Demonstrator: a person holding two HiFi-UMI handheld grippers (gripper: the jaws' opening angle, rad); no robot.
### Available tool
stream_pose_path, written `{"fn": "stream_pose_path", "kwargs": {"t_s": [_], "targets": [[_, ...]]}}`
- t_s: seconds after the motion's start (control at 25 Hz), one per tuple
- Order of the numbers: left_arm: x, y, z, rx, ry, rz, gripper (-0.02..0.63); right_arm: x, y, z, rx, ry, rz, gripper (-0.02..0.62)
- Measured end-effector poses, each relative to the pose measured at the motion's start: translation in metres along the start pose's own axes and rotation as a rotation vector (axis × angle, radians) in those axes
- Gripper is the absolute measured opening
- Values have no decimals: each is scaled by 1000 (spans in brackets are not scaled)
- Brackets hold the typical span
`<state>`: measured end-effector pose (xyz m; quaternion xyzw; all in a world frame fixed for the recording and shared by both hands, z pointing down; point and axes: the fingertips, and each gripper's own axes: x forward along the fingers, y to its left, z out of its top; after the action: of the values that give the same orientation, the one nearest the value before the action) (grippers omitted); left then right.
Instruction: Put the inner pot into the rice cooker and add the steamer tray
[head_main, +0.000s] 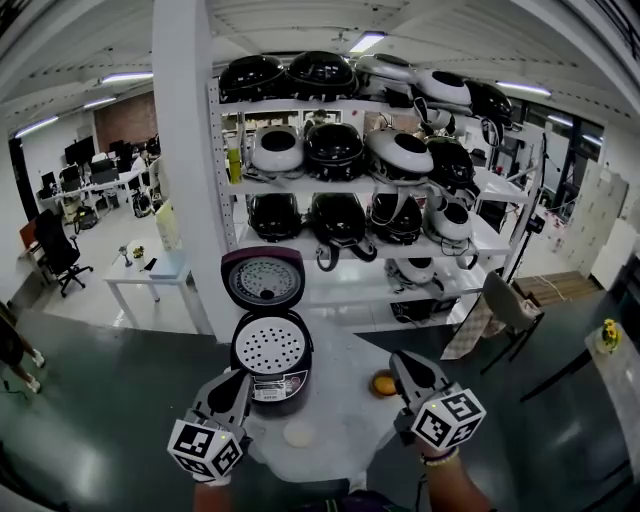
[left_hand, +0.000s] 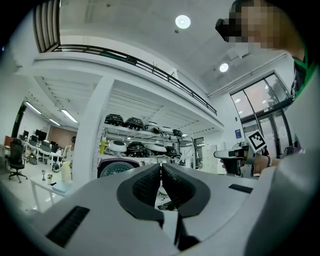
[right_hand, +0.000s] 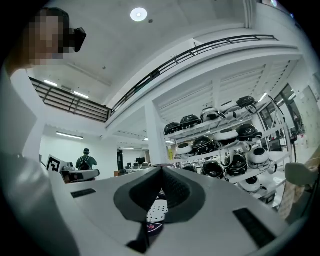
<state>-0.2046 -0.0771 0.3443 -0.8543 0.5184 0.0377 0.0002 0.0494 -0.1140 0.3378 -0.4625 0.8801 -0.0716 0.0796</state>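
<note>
a: steamer tray (head_main: 270, 346) sits in the open rice cooker (head_main: 281, 388) on the counter (head_main: 335, 420); our left tongs (head_main: 238, 380) and right tongs (head_main: 400, 360) are closed, empty.
b: a careless swing could knock the raised lid (head_main: 262, 280). only our head view shows the tray's seating; the left gripper view catches just the lid.

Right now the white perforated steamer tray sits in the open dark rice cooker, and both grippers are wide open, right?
No. The white perforated steamer tray sits in the open dark rice cooker, but the left gripper and right gripper are shut and empty, as each gripper view shows.
</note>
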Motion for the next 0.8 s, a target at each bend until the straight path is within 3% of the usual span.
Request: {"fn": "stream_pose_path", "kwargs": {"t_s": [0.8], "targets": [[-1,-4,-4,-7,12,-11,32,-4,-1,0,-14,14,2,3]]}}
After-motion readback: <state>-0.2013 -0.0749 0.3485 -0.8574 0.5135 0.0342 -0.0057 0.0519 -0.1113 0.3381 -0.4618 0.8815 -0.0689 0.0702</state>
